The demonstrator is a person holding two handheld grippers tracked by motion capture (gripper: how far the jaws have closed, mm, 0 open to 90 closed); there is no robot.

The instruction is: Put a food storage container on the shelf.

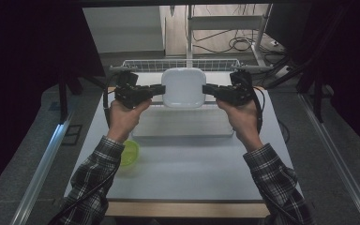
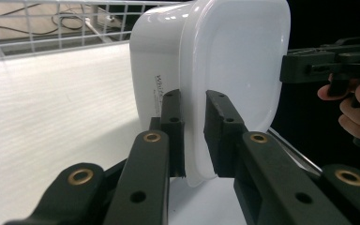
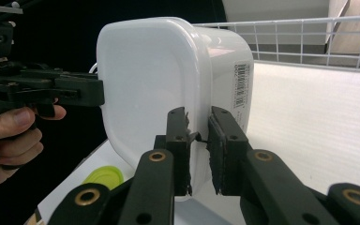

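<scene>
Two grippers, left (image 1: 155,89) and right (image 1: 209,90), jaws clamped on opposite rims of white plastic tub (image 1: 183,87) | step: carrying above desk (image 1: 192,164) | next: level, synchronized set-down.

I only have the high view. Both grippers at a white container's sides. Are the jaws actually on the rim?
Observer: Yes. In the left gripper view the left gripper has the white container's rim between its jaws.
Operator: And the right one?
Observer: Same: the right gripper has its jaws closed on the rim at the opposite edge.
Operator: Any label on the container?
Observer: A barcode sticker on the side wall, seen in the right gripper view.
Operator: Other side?
Observer: Small printed text on that wall, too blurred to read.
</scene>
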